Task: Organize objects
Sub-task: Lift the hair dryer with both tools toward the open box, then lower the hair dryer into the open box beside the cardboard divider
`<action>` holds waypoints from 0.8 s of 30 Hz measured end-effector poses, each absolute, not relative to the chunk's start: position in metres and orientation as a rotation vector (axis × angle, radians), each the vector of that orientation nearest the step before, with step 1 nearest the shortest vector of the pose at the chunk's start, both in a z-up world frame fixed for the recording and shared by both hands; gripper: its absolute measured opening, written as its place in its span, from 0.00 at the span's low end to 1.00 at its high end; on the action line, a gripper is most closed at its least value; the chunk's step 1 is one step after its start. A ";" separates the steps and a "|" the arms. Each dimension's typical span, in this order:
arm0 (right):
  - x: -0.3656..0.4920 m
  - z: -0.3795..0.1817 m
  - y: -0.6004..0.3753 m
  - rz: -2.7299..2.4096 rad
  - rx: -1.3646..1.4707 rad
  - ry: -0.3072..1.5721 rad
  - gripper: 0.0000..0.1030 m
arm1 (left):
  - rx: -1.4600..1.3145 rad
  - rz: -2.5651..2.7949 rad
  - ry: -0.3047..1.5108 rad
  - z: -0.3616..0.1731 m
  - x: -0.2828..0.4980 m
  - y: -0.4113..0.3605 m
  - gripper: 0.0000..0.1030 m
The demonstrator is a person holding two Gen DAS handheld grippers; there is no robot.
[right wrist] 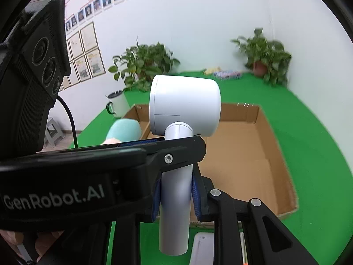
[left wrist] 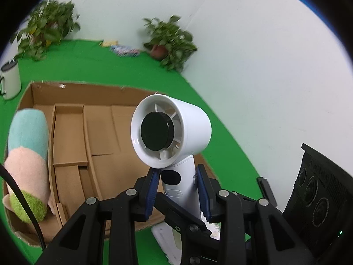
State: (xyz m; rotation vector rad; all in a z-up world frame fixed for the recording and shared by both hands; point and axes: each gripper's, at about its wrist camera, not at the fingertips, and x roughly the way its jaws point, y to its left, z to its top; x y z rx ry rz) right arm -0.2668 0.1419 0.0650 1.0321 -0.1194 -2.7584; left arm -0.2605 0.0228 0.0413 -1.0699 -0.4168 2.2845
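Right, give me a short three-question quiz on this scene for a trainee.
1. True or false: the soft toy lies inside the cardboard box.
2. What is the right claw shut on? A) a spoon B) the handle of the white fan C) a bottle
3. Fill in: the cloth under the box is ___ in colour.

Key: 1 true; 2 B; 3 green.

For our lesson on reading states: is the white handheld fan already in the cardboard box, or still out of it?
Out. The fan is held upright in the air, the right gripper clamping its handle, the left gripper around it too, above the cardboard box.
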 end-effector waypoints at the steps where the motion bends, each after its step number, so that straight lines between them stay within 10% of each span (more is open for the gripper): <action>1: -0.278 0.058 0.144 -2.741 1.058 -0.139 0.21 | -1.091 2.282 -0.419 0.035 -0.265 0.022 0.31; 24: -0.363 -0.042 0.165 -2.526 1.302 -0.349 0.21 | -1.371 2.250 -0.429 -0.031 -0.330 0.020 0.31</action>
